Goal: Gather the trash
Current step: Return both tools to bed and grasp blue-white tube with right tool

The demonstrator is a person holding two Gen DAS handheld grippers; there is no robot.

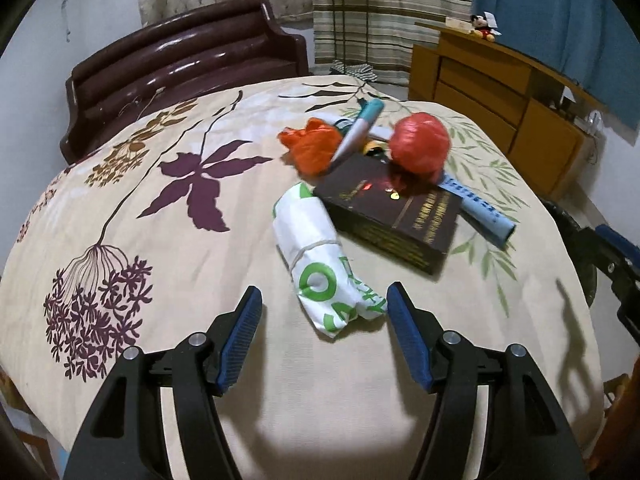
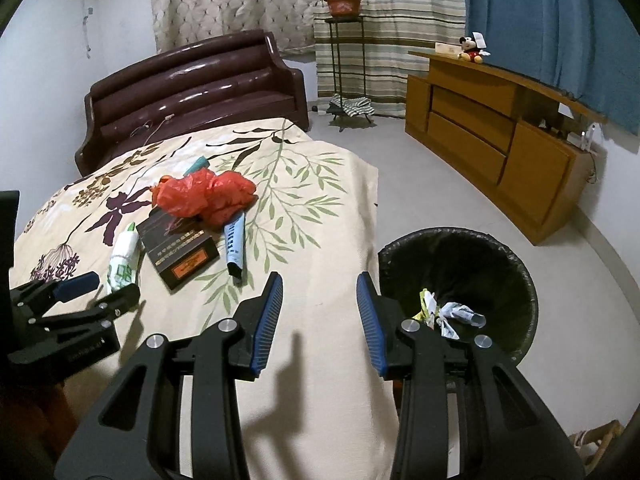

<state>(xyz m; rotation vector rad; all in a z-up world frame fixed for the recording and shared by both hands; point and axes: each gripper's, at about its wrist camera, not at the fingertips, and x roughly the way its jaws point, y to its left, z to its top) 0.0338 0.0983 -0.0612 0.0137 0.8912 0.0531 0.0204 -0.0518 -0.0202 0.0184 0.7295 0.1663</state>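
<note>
Left wrist view: my left gripper (image 1: 324, 302) stands released around the white-green bag (image 1: 320, 258) on the bed (image 1: 200, 240), ready to pinch; right gripper (image 2: 320, 292) released, empty, beside the bin (image 2: 516, 264).

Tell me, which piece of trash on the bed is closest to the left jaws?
The white-and-green bag. It lies just ahead of the open jaws; the red bags sit farther back.

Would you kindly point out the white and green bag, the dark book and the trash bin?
white and green bag (image 1: 320, 268): left wrist view, its tied middle.
dark book (image 1: 396, 216): left wrist view, its top cover.
trash bin (image 2: 520, 264): right wrist view, its black liner's inner wall.
</note>
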